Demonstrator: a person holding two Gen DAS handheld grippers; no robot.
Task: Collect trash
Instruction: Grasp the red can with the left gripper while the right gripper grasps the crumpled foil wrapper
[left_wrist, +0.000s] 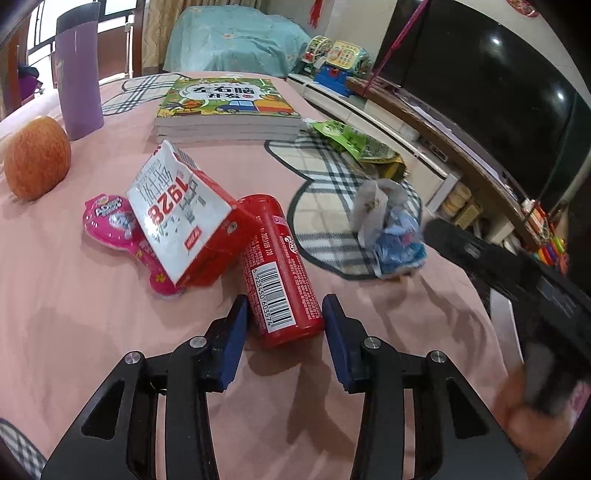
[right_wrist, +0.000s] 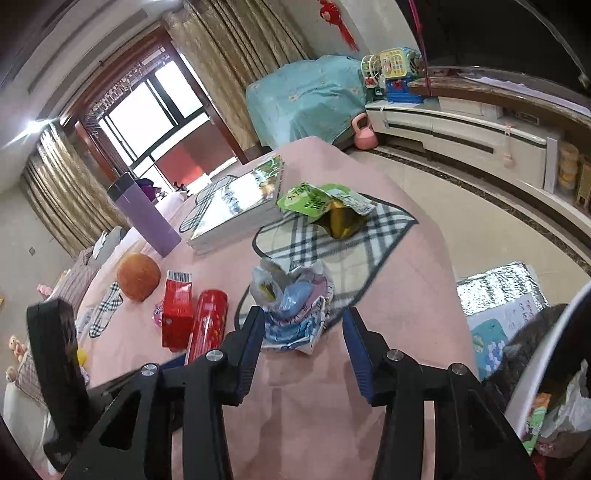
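The left claw (left_wrist: 284, 325) has its blue pads on both sides of the near end of a red can (left_wrist: 282, 273) that lies on the pink worktop (left_wrist: 92, 332). I cannot tell if the pads squeeze it. The right claw (right_wrist: 304, 332) is open and holds nothing. A crumpled plastic bag (right_wrist: 291, 306) sits between its tips, beside the left pad.

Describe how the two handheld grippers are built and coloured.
Both look alike. The left gripper and right gripper each have two matte black angular fingers with triangular cut-outs and round silver pivot bolts. Each fingertip carries a flat, ribbed dark blue pad. No cables or markings show, and no sleeves are visible.
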